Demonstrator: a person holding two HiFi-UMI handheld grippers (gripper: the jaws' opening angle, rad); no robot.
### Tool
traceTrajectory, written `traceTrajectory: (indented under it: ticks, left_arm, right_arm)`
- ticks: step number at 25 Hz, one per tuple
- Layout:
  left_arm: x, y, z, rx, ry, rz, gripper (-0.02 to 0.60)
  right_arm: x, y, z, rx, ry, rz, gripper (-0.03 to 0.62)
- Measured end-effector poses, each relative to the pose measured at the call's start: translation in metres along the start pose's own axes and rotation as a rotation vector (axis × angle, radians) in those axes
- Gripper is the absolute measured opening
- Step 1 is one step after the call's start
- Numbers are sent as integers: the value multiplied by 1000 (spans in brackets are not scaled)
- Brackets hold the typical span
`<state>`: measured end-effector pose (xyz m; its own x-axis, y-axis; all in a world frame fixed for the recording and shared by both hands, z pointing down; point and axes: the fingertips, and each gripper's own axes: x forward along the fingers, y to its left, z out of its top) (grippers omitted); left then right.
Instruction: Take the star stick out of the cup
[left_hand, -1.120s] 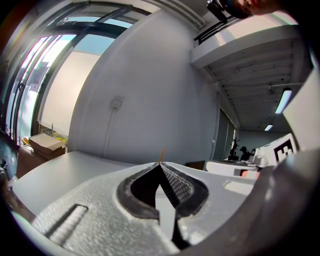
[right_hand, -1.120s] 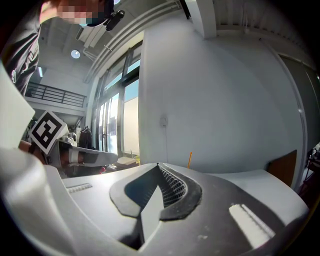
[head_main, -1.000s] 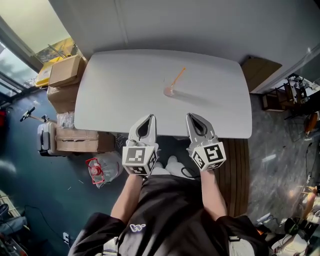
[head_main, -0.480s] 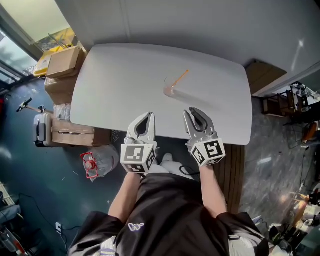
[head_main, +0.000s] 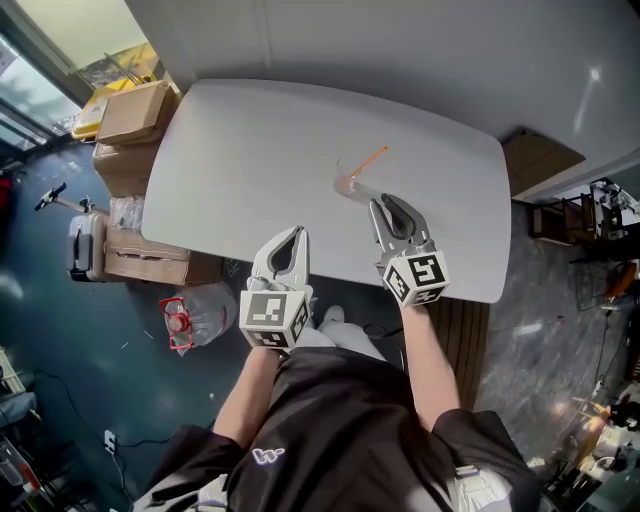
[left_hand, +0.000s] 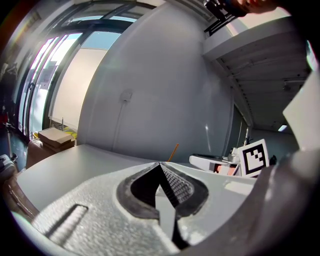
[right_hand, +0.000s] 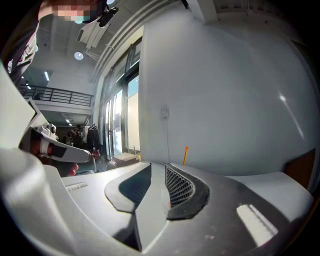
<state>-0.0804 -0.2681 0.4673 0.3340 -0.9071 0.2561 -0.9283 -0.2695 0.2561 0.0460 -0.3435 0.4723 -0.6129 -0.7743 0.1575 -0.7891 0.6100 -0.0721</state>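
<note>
Since a moment before, the right gripper (head_main: 386, 203) had pushed farther out over the white table (head_main: 230, 150), its jaws just swung apart and empty. At left, the left gripper (head_main: 294, 234) hung at the near edge, jaws pressed together. The clear cup (head_main: 347, 184) stood mid-table with the star stick (head_main: 372, 157) in it leaning right, just beyond the right gripper's tips.

You have open table (head_main: 240, 170) all round the cup (head_main: 346, 186); only the star stick (head_main: 372, 157), slanting out away from you, obstructs.
</note>
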Motion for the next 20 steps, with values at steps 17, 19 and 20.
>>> traceTrajectory:
  ticks: [17, 19, 20]
  left_arm:
    - [9, 19, -6, -6, 36, 50, 5]
    - [10, 22, -7, -7, 43, 58, 5]
    - [10, 23, -7, -8, 47, 61, 5]
  right_arm:
    - [74, -50, -47, 45, 101, -9, 112]
    - [82, -53, -51, 52, 107, -9, 117]
    - [85, -55, -52, 56, 109, -8, 118]
